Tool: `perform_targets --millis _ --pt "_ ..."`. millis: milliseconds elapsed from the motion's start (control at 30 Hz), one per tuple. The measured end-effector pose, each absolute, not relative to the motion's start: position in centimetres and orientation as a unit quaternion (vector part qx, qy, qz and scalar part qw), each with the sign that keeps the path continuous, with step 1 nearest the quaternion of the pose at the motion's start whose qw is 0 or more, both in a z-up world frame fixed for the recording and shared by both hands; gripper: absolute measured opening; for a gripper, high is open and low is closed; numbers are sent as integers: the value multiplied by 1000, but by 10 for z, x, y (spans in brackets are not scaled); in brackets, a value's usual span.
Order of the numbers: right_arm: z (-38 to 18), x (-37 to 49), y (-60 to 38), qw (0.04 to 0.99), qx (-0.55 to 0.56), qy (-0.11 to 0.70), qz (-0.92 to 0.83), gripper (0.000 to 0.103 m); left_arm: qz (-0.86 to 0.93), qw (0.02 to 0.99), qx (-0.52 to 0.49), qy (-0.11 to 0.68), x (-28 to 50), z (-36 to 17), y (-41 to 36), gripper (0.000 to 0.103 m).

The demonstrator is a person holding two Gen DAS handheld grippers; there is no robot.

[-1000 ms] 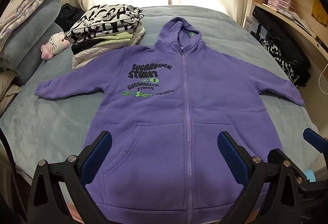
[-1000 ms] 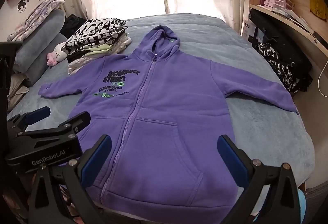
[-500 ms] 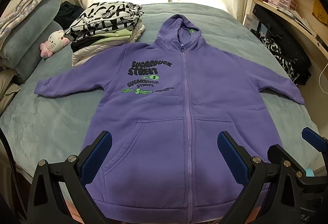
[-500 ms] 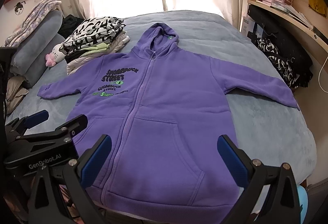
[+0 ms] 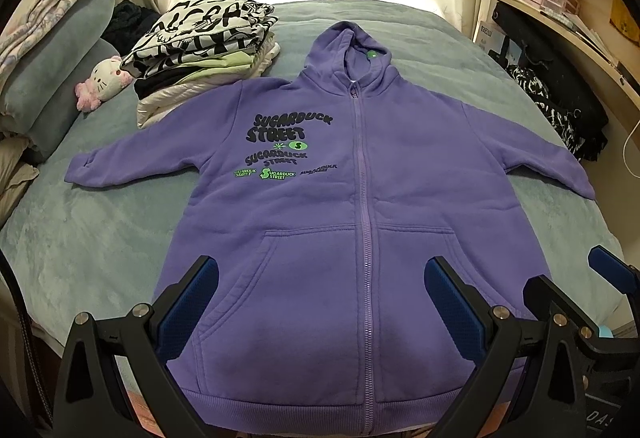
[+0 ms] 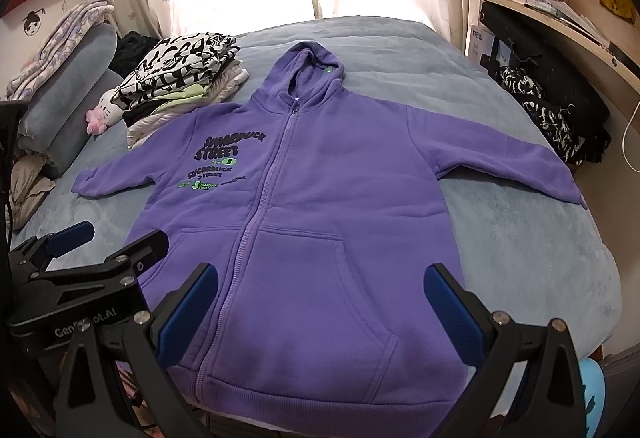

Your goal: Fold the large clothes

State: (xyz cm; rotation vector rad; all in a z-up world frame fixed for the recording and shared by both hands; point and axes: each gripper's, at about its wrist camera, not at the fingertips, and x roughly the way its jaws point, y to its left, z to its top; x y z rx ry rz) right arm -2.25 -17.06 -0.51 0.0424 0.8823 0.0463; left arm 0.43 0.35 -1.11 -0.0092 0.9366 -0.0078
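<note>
Flat, fleecy purple hoodie [image 5: 360, 238], rib-hemmed

Both views over hoodie [image 5: 360, 222] hem

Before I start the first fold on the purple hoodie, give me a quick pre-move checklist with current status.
1. Purple hoodie lies flat, front up, zipped: ok.
2. Both sleeves spread out to the sides, left sleeve and right sleeve: ok.
3. Left gripper open, holding nothing: ok.
4. Right gripper open, holding nothing: ok.
5. Stack of folded clothes clear of the hoodie: not ok, it sits right by the left shoulder.
6. Hem free of wrinkles: cannot tell, the jaws hide part of it.
</note>
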Motion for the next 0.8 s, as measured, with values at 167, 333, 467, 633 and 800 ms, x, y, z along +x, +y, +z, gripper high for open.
perform_targets --millis 167,333,467,633,800 --pt "-7 -22 -173 903 24 429 22 103 -5 890 -3 455 5 -14 2 102" --pt "-9 -21 -175 902 27 431 23 103 -4 890 -3 455 5 -15 2 102" --pt "-10 -21 -175 901 27 432 23 103 -4 890 -2 457 4 -15 2 102" --pt "-11 -21 -176 901 28 432 22 103 -5 889 0 458 3 -18 1 102" --pt "-13 -22 -176 901 29 433 22 103 -5 889 1 458 4 -18 1 102"
